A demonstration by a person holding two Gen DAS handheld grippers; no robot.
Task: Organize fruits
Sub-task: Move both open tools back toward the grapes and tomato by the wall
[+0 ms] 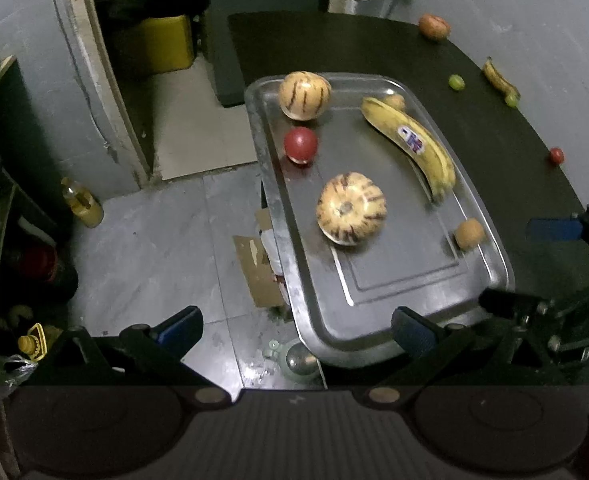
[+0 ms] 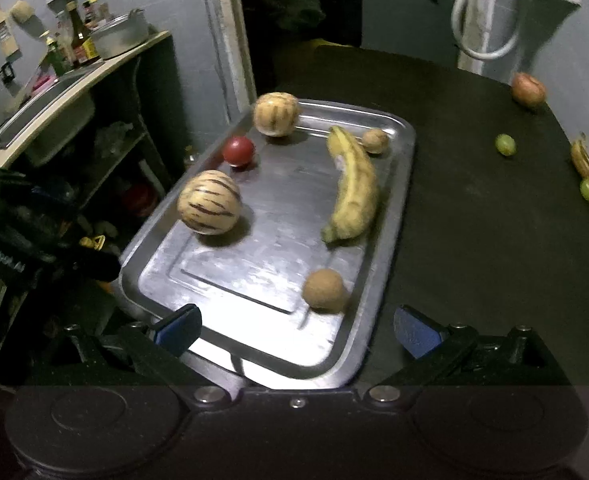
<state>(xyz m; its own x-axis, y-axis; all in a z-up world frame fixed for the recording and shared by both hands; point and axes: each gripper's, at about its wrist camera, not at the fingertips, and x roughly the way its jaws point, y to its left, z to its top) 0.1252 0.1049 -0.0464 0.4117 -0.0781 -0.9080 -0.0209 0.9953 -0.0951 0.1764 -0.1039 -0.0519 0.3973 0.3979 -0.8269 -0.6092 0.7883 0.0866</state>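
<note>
Resting on the dark round table (image 2: 474, 240), the rectangular stainless-steel tray (image 2: 390, 216) held two striped cream melons (image 2: 209, 202), a red tomato (image 2: 238, 151), a yellow banana (image 2: 354, 188) and two small brown fruits (image 2: 323, 290). Left gripper (image 1: 296, 330) and right gripper (image 2: 296, 326) hovered at its near edge, fingers spread apart, empty. Loose fruits (image 2: 505, 144) lay far right on the table.
</note>
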